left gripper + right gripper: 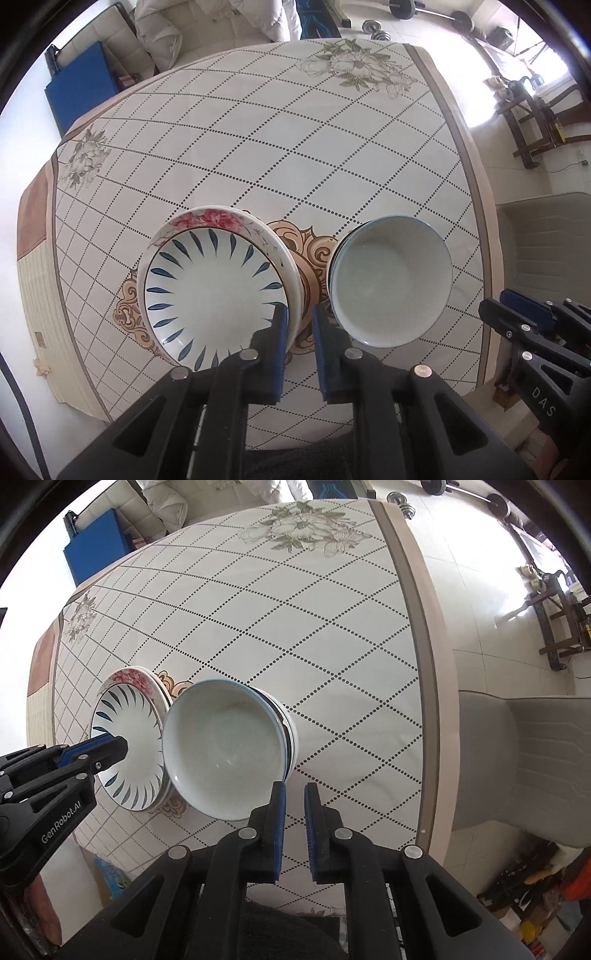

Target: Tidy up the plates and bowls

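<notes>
On the patterned table [295,147], a blue-leaf plate [214,291] rests on a rose-rimmed plate [207,218], beside stacked bowls [391,280]. The left gripper [300,314], jaws slightly parted, straddles the plates' right rim. The right gripper [295,788], jaws likewise parted and empty, sits at the bowls' near-right rim.

Tiled floor [480,602] w/ barbell [436,11], grey chair [535,760], bright window glare.
</notes>
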### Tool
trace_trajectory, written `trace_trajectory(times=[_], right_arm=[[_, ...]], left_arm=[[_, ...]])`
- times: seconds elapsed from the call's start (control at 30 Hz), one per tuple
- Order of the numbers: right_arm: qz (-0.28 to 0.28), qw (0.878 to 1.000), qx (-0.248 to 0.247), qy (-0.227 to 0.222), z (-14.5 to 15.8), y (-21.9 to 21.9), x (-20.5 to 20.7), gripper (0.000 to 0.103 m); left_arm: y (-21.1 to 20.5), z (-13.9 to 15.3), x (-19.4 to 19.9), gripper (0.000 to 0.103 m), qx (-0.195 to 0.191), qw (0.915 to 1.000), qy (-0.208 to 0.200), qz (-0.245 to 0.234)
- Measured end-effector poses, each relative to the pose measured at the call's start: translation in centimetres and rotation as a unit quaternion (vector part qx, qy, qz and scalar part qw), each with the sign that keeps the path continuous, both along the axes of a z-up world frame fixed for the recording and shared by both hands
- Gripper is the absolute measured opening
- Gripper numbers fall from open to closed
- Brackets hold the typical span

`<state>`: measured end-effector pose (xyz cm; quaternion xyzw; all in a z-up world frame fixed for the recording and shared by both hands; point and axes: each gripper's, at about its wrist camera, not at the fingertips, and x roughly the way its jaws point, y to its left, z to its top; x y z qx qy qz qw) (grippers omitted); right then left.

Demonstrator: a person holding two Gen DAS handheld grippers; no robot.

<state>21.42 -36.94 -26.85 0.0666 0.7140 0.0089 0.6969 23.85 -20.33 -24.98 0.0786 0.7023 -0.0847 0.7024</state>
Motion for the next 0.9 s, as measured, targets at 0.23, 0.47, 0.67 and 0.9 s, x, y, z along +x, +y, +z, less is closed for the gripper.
trace_trajectory(times=[0.23, 0.47, 0.67, 0.9], right_arm=[[0.001, 0.998, -0.010, -0.058, 4.4, -0.2, -3.1, 0.072], [0.008, 0.993, -0.034, -0.114, 8.7, 0.6, -6.0, 0.092], [0.010, 0.989, -0.049, -0.140, 11.4, 1.3, -7.8, 0.093], [0.019, 0.984, -0.056, -0.167, 14.0, 2.1, -9.5, 0.093]], left_arm=[[0.8, 3.9, -2.7, 0.060, -0.004, 0.9980, -0.063, -0.002], [1.6, 6.5, -5.2, 0.093, -0.018, 0.9950, -0.096, 0.022], [2.1, 8.6, -6.9, 0.098, -0.016, 0.9908, -0.129, 0.037], [3.2, 10.5, -8.2, 0.098, -0.027, 0.9866, -0.147, 0.065]])
